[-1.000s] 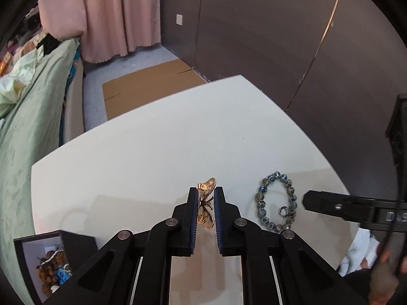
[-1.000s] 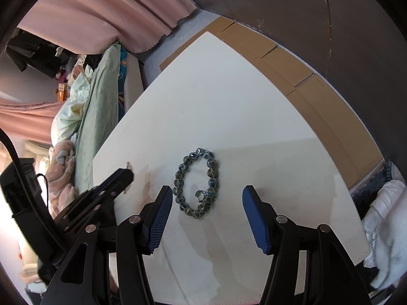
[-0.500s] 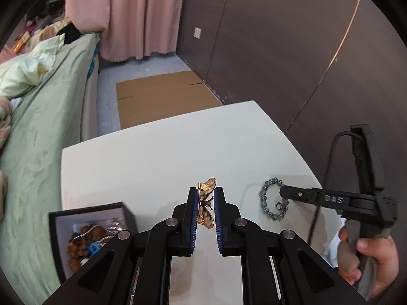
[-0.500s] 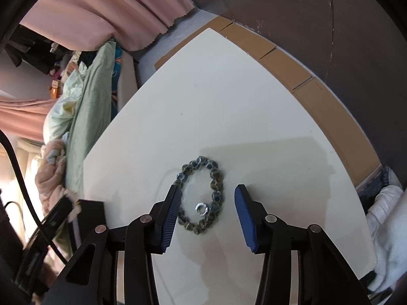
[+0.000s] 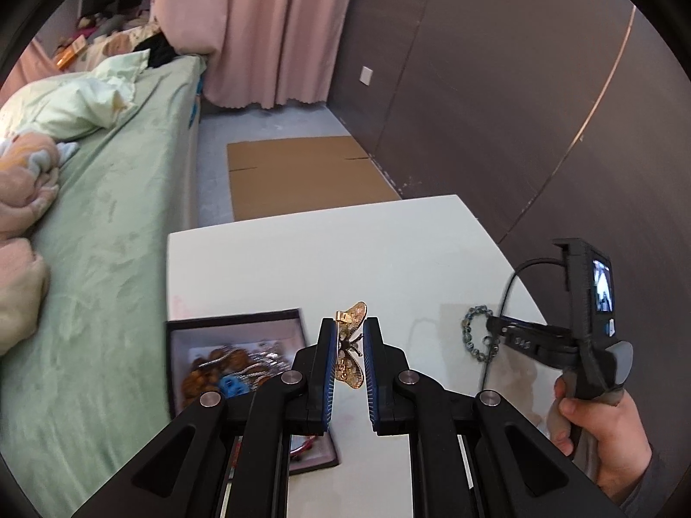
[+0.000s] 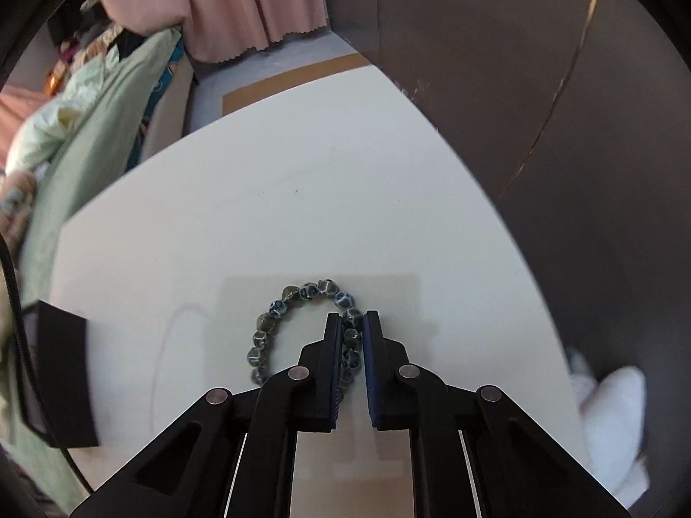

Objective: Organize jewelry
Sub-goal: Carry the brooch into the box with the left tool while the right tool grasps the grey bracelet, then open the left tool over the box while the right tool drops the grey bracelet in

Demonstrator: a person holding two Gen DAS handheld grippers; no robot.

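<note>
The near end of the jewelry box point(image 5: 235, 323) is hidden behind the left gripper point(image 5: 350, 332). Its contents are blurred. The right gripper point(image 6: 350, 328) covers part of the beaded bracelet point(image 6: 276, 315).

Shiny gold metal butterfly clip point(image 5: 350, 352); glossy mottled stone-like bead bracelet point(image 6: 302, 332) on the smooth matt white table point(image 6: 302, 194); beside the table, soft green cloth bedding point(image 5: 99, 259).

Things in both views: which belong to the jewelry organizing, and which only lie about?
Job: left gripper holding gold butterfly brooch; right gripper closed on beaded bracelet; jewelry box.

Lying about: bed, curtain, cardboard.
</note>
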